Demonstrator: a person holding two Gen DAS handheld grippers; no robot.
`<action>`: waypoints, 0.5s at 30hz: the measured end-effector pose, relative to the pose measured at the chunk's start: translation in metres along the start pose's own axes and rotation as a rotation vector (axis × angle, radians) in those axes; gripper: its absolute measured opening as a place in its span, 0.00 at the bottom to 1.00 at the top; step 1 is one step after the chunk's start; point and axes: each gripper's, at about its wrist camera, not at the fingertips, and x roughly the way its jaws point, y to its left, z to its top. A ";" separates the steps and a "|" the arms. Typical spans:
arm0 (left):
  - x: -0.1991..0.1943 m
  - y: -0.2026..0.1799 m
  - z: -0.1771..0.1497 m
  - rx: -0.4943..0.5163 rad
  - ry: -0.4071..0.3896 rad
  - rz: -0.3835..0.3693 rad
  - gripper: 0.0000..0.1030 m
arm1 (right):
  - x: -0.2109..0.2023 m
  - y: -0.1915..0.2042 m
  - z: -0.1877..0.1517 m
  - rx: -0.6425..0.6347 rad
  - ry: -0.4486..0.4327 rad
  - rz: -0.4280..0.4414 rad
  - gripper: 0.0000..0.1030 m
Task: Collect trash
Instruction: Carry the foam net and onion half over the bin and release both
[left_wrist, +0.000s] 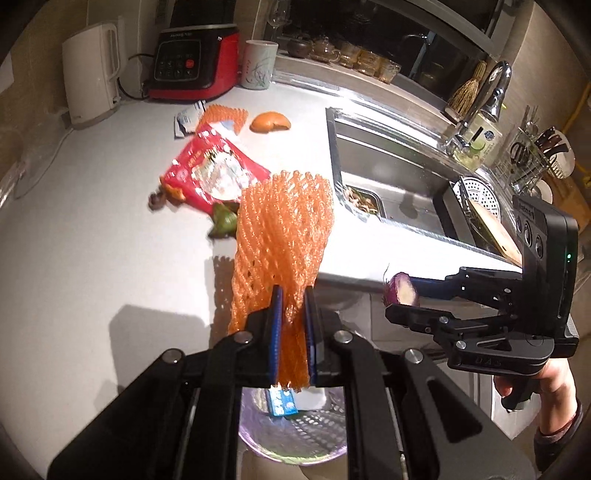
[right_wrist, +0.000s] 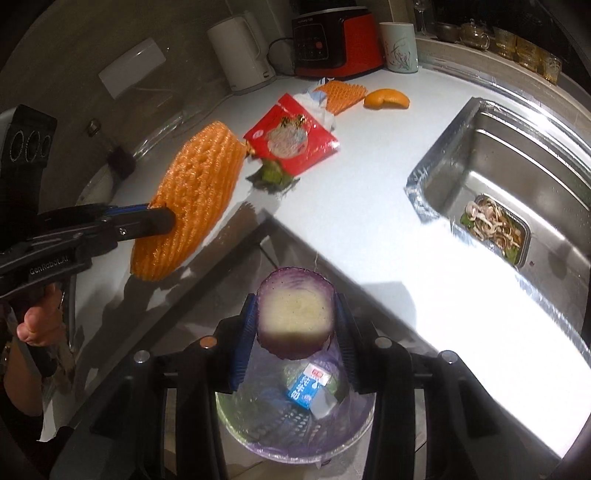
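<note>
Gripping an orange foam net (right_wrist: 192, 199), left gripper (right_wrist: 162, 218) is clamped tight over the counter's (right_wrist: 369, 229) front edge; right gripper (right_wrist: 295, 325) pinches a red onion half (right_wrist: 295, 314) above the bin (right_wrist: 295, 424).

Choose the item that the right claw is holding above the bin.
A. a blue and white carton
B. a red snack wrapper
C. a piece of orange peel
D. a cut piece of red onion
D: the right claw is shut on the cut piece of red onion, its purple skin and pale cut face showing between the blue pads, above the bin.
</note>
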 end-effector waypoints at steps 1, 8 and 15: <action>0.003 -0.007 -0.011 -0.005 0.013 -0.001 0.11 | -0.003 0.001 -0.009 -0.005 0.005 0.001 0.40; 0.042 -0.051 -0.088 -0.008 0.130 0.027 0.11 | -0.026 0.002 -0.055 -0.021 0.034 0.000 0.40; 0.101 -0.058 -0.145 -0.026 0.269 0.037 0.11 | -0.032 -0.004 -0.078 -0.004 0.048 -0.005 0.40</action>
